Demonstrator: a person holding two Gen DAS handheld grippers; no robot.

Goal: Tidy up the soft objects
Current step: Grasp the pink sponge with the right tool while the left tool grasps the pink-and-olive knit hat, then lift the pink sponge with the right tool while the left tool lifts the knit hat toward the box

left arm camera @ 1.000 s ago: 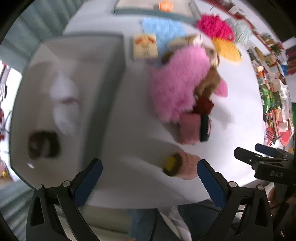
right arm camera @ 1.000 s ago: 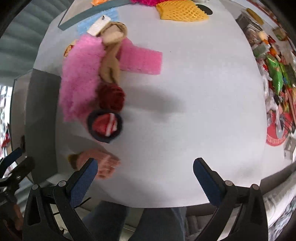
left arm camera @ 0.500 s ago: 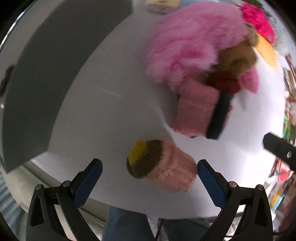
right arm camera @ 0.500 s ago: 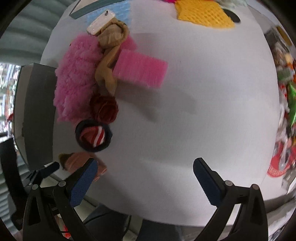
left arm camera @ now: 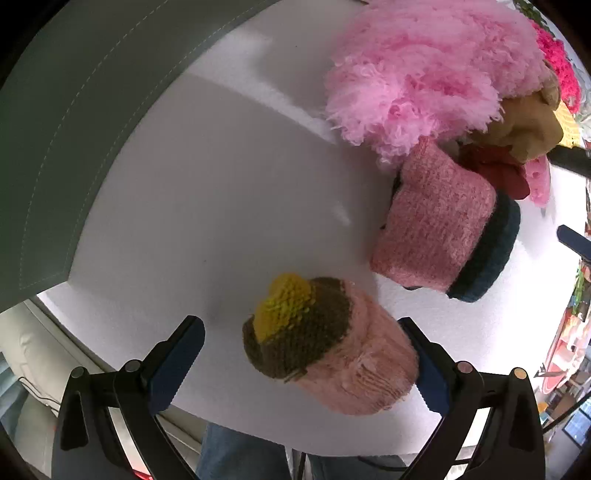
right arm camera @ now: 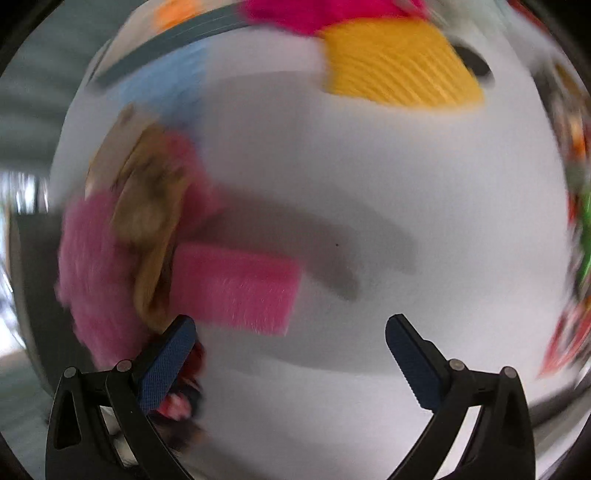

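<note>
My left gripper (left arm camera: pixel 303 354) is open around a knitted pink cupcake with a brown and yellow top (left arm camera: pixel 325 347), which lies on its side on the white table (left arm camera: pixel 207 206); its right finger looks close against it. Behind it lie a pink knitted cup with a dark rim (left arm camera: pixel 439 236), a fluffy pink piece (left arm camera: pixel 424 70), a tan cloth (left arm camera: pixel 524 125) and a dark red piece (left arm camera: pixel 495 170). My right gripper (right arm camera: pixel 291 354) is open and empty above the table, next to a pink sponge (right arm camera: pixel 236 288), the tan cloth (right arm camera: pixel 147 221) and the fluffy pink piece (right arm camera: pixel 92 273). The right view is blurred.
A grey bin wall (left arm camera: pixel 74 110) stands at the left. The right gripper's fingers (left arm camera: pixel 572 240) show at the right edge of the left view. A yellow mesh piece (right arm camera: pixel 391 70), a blue piece (right arm camera: pixel 162 85) and a magenta piece (right arm camera: pixel 314 11) lie at the back. Clutter lines the table's right edge (right arm camera: pixel 580 221).
My left gripper has moved down and forward to the knitted cupcake, which now sits between its fingers. My right gripper has moved forward and left, closer to the pink sponge.
</note>
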